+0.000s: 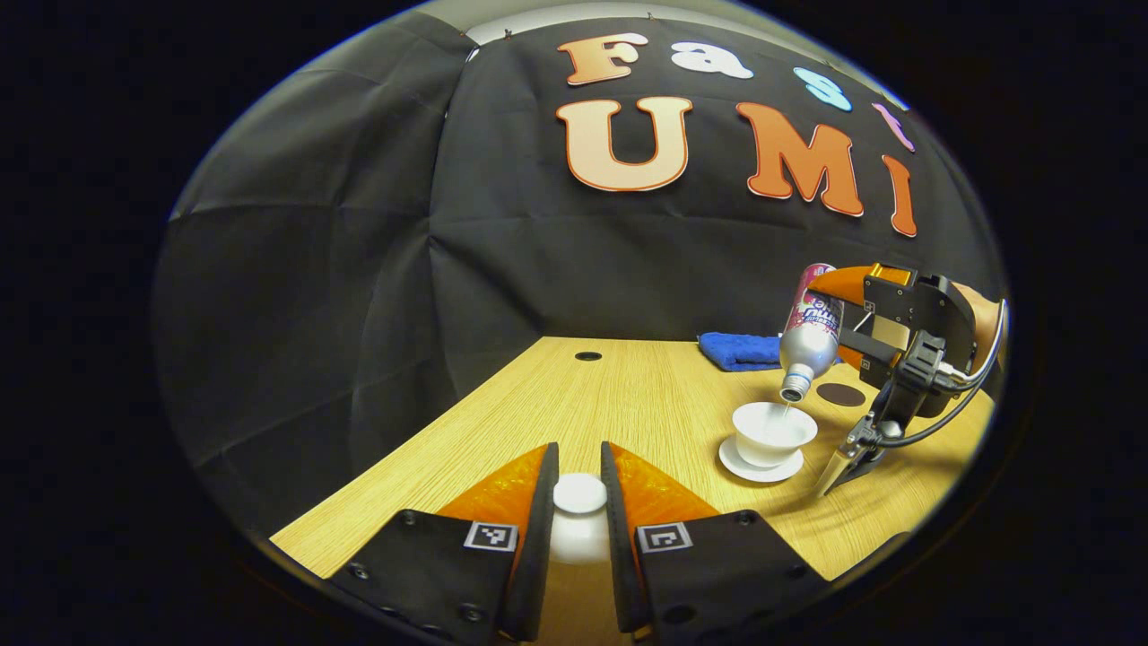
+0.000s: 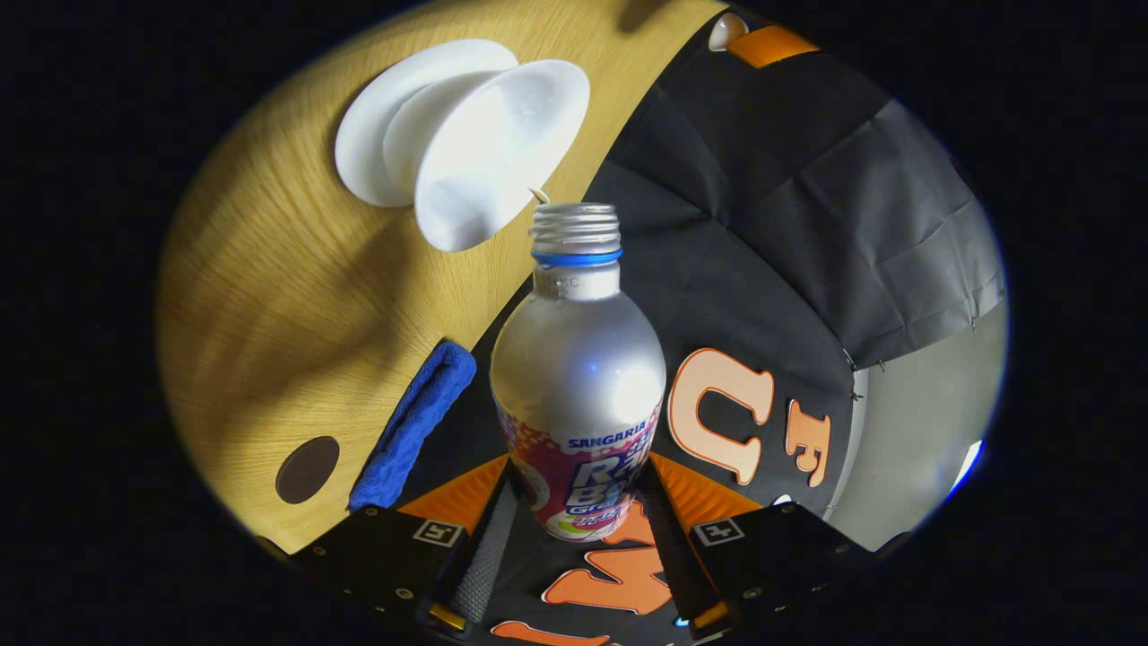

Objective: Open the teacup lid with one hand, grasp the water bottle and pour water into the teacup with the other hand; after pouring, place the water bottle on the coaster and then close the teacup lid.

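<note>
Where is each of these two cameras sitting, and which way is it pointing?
Left gripper view: rides the left gripper, facing across the table; its own fingers clamp the teacup lid.
Right gripper view: rides the right gripper, tipped downward along the water bottle that its fingers hold.
Shared: the teacup, bottle, blue cloth, coaster.

Staged recording booth, not a home.
Black cloth [image 1: 359, 251] hangs as wall across the frame's upper half behind a bare wood table [image 1: 628, 395] with a cable hole [image 1: 588, 356] at centre.
</note>
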